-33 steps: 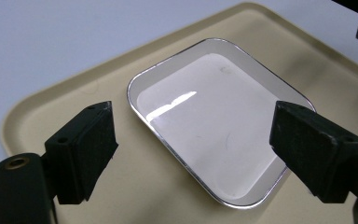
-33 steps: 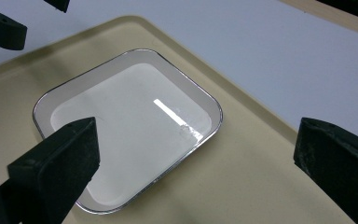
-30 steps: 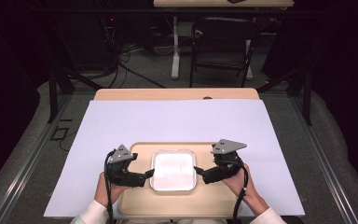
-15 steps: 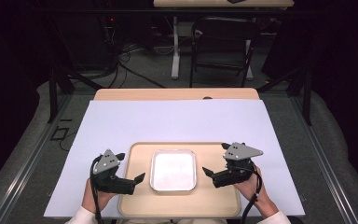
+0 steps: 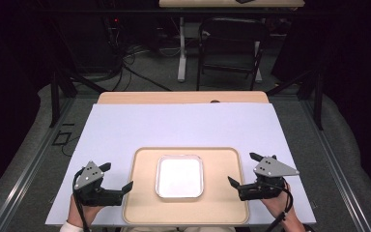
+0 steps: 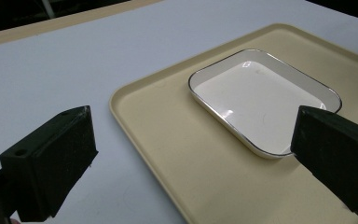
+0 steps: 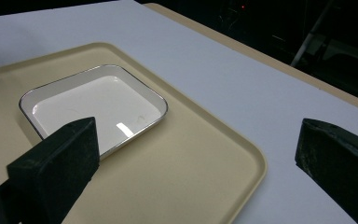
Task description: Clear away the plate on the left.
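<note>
We are looking down on a table (image 5: 183, 98) covered by a pale lavender sheet (image 5: 174, 128), with a strip of bare wood showing along its far edge in the upper middle of the high view. Around it the room is lying dark: cables (image 5: 125, 53) are trailing over grey flooring at the upper left, and a black chair (image 5: 232, 43) is standing at the upper centre.

At the lower left of that view we are seeing the left gripper (image 5: 118, 178), held in a hand (image 5: 84, 212), hovering over the sheet just beside the left rim of a beige tray (image 5: 222, 208); its jaws are spread wide and gripping nothing. In the left gripper view they are framing the tray's corner and the dish.

In the middle of the tray a shallow white square dish (image 5: 180, 176) with a thin dark rim is sitting empty.

At the lower right, the right gripper (image 5: 244, 169), in the other hand (image 5: 280, 205), is poised over the tray's right edge, jaws likewise parted wide and touching nothing.
</note>
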Available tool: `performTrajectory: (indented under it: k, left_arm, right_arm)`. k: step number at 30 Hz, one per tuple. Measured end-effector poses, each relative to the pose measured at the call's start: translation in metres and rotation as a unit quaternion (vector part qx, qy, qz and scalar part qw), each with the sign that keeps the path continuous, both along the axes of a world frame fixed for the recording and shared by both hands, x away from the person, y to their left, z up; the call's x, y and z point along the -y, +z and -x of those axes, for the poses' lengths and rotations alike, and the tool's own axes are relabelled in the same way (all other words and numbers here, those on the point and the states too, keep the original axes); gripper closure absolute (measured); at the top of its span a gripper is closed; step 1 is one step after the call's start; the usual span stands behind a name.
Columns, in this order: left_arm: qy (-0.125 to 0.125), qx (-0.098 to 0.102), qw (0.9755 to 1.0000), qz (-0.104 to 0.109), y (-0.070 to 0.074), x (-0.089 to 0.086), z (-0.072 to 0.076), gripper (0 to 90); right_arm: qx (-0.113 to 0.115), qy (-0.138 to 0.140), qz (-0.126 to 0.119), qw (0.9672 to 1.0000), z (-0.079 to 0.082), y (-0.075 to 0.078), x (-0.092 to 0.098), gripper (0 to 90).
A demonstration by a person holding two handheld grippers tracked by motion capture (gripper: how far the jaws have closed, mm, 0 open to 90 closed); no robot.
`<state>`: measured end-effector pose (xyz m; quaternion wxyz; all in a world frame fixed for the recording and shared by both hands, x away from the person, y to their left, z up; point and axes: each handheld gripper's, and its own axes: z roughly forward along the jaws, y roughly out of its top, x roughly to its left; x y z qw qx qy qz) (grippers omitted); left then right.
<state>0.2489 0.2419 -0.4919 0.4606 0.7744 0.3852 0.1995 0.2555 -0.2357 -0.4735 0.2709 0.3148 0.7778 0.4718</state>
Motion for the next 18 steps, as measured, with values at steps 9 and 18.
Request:
performTrajectory:
  k: [9,18]
  left_arm:
    - [0.018,-0.009,0.9997,-0.011,-0.009,-0.014,0.008,0.0]
    - [0.024,-0.019,0.9994,-0.017,-0.013,-0.014,0.006,0.0]
  right_arm:
    - [0.012,-0.028,0.004,0.9995,0.014,-0.01,0.02,0.0]
    - [-0.006,-0.034,0.008,0.9994,0.019,-0.018,0.03,0.0]
